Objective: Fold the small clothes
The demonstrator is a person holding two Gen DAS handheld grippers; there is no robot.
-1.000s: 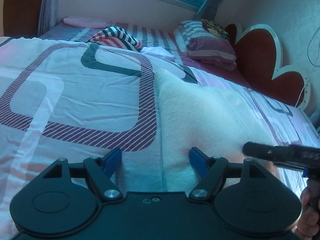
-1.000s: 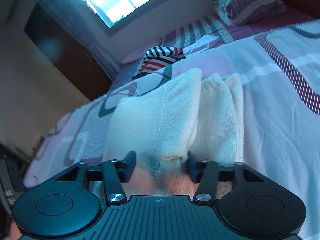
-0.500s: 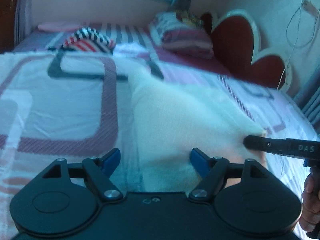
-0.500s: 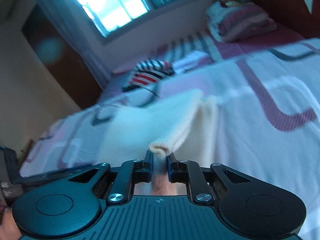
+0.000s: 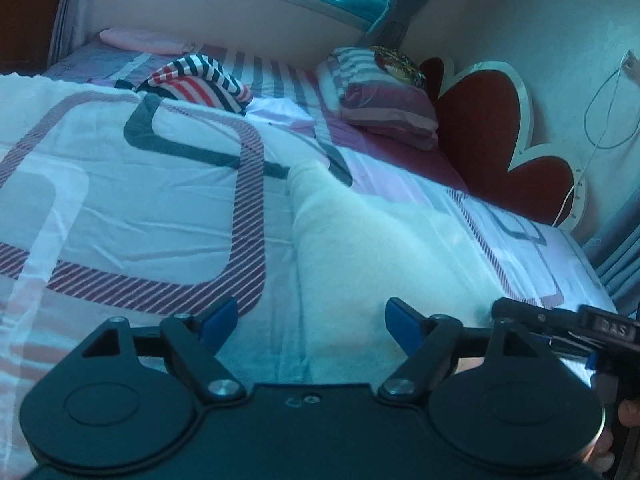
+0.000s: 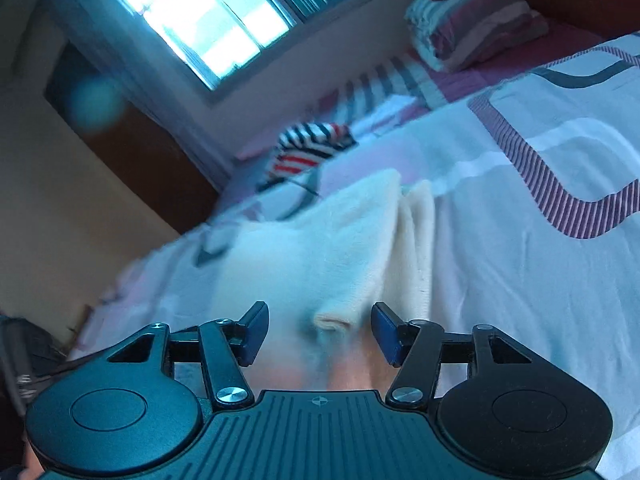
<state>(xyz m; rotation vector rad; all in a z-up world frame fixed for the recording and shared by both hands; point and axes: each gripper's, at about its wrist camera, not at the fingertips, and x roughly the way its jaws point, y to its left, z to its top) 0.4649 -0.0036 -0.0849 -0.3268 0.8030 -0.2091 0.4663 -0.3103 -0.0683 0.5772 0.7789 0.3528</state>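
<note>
A cream fleece garment [image 5: 372, 248] lies on the patterned bedspread [image 5: 120, 200], folded lengthwise into a long strip. My left gripper [image 5: 310, 322] is open, its jaws astride the garment's near left edge. My right gripper [image 6: 318, 330] is open, its jaws either side of a small raised fold at the near end of the garment [image 6: 320, 256]. The right gripper also shows in the left wrist view [image 5: 560, 324], at the garment's near right corner.
A striped red, white and navy garment [image 5: 200, 80] lies crumpled further up the bed, with a pink folded cloth [image 5: 140, 38] behind it. Striped pillows [image 5: 384, 96] rest against the heart-shaped headboard [image 5: 500, 128]. A window [image 6: 208, 16] and dark wooden door [image 6: 132, 152] are beyond.
My right gripper was open, shut on the garment's near fold half a second ago, and has now opened and let it go. The left gripper stayed open and swung slightly.
</note>
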